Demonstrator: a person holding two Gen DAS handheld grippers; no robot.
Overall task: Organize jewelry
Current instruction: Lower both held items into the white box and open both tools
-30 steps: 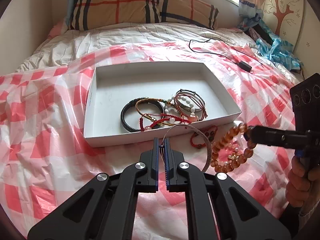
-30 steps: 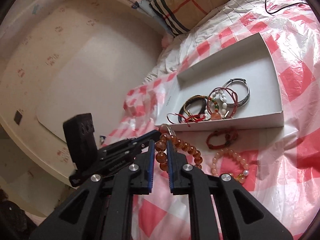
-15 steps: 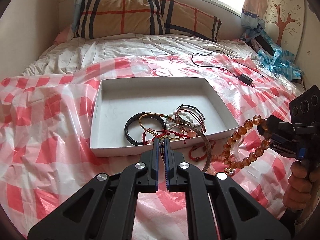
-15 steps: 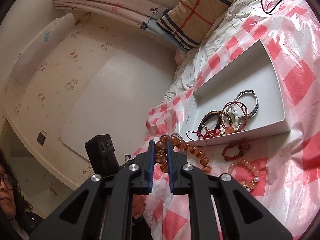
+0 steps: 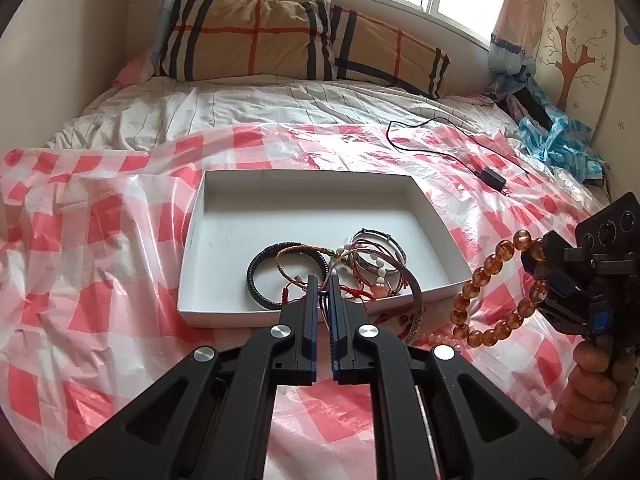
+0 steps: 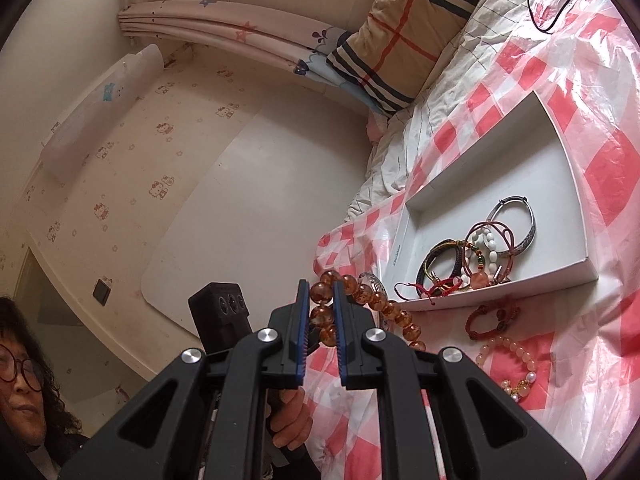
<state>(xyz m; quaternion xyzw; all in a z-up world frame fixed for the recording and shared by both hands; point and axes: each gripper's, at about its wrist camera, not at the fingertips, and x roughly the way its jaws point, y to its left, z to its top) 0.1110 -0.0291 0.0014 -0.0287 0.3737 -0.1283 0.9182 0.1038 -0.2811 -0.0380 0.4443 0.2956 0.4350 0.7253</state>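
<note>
A white shallow box (image 5: 224, 216) lies on the bed and holds several bracelets (image 5: 316, 268), also seen in the right wrist view (image 6: 476, 260). My left gripper (image 5: 323, 280) is shut on a thin silver bangle (image 5: 416, 300) and holds it in the air over the box's near edge. My right gripper (image 6: 320, 284) is shut on an amber bead bracelet (image 6: 376, 300), lifted above the bed right of the box; the bracelet also hangs in the left wrist view (image 5: 480, 276). A red cord bracelet (image 6: 490, 320) and a pale pink bead bracelet (image 6: 508, 364) lie on the sheet beside the box.
A red-and-white checked plastic sheet (image 5: 80, 248) covers the bed. Plaid pillows (image 5: 288, 40) sit at the head. A black cable with adapter (image 5: 490, 178) lies at the far right, with blue cloth (image 5: 560, 140) beyond. A person's face (image 6: 20, 384) shows at the lower left.
Both grippers have risen from the bed. The amber bracelet has been lifted off the sheet and the bangle has come up with the left gripper.
</note>
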